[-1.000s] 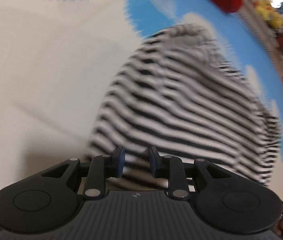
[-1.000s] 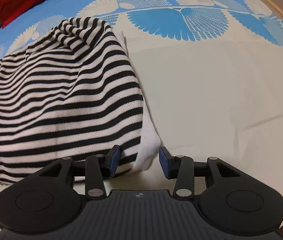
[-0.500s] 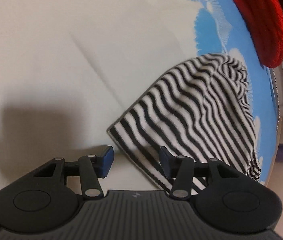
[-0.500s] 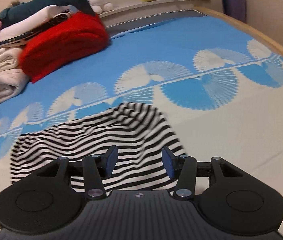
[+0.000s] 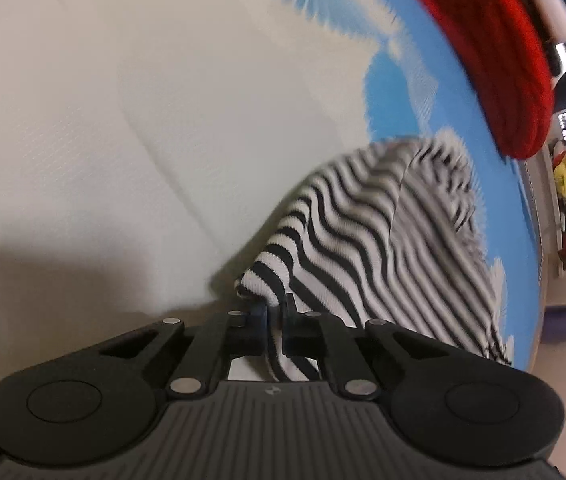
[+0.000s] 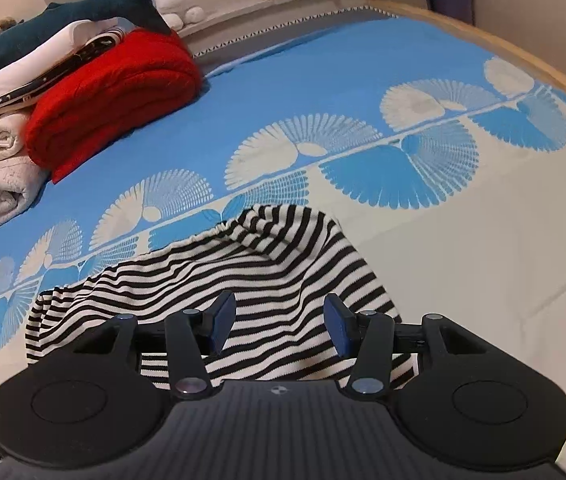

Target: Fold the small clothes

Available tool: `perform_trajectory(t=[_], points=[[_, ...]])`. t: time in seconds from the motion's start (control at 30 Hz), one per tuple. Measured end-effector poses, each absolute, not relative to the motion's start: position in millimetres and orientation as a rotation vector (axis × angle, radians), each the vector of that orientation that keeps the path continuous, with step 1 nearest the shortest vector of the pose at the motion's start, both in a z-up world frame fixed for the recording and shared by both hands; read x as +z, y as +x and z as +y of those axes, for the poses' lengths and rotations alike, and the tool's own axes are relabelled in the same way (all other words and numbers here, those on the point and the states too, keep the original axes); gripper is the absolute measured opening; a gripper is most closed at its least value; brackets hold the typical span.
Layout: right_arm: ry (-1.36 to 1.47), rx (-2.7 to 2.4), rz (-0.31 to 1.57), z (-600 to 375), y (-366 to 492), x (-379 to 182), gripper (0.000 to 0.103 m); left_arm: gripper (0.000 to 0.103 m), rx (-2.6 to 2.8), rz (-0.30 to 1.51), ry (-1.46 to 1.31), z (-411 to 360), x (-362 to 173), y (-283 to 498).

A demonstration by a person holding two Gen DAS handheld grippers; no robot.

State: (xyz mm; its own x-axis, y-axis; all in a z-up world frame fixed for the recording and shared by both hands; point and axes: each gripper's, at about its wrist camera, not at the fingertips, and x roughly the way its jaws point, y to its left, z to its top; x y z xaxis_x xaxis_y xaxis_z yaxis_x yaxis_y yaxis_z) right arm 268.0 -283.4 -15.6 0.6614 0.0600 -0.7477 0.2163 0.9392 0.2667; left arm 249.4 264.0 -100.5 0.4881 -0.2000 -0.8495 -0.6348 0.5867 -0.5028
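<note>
Left gripper pinches the striped garment by a thin, possibly single-layer corner; it may slip out; right gripper hovers over the garment, fingers spread, empty.

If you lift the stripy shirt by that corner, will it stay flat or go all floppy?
Probably floppy: where the left tool pinches its corner, the stripy shirt already bends and drapes. It looks like soft knit, wrinkled on the bedspread, so it should sag and hang. It likely won't slip, since the cloth is bunched between the shut pads.
</note>
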Motion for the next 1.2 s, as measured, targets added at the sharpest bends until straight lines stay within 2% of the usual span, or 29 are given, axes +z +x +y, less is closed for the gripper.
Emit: perform_trajectory(t=[0.13,0.3,0.37,0.53,0.77,1.0,1.2], points=[[0.357,-0.112,0.832,-285.3,268.3,-13.0,0.051,0.006,0.385,0.963,-0.836,259.7,-60.6,238.8],[0.370,-0.151,0.813,-298.5,268.7,-11.6,0.051,0.005,0.465,0.974,-0.694,232.2,-49.0,240.3],[0.383,-0.171,0.805,-305.2,267.5,-11.8,0.051,0.005,0.455,0.928,-0.616,216.4,-36.7,242.6],[0.409,-0.225,0.779,-326.3,262.1,-16.5,0.051,0.005,0.184,0.736,-0.438,140.2,1.6,246.6],[0.380,-0.287,0.752,-352.4,262.5,-30.4,0.051,0.005,-0.328,0.605,-0.346,19.6,3.3,253.9],[0.439,-0.265,0.677,-382.6,268.5,-26.1,0.050,0.005,-0.652,0.733,-0.320,-98.1,-31.0,270.6],[0.470,-0.166,0.664,-396.7,282.8,-25.1,0.050,0.006,-0.699,0.969,-0.246,-161.9,-88.1,289.7]])
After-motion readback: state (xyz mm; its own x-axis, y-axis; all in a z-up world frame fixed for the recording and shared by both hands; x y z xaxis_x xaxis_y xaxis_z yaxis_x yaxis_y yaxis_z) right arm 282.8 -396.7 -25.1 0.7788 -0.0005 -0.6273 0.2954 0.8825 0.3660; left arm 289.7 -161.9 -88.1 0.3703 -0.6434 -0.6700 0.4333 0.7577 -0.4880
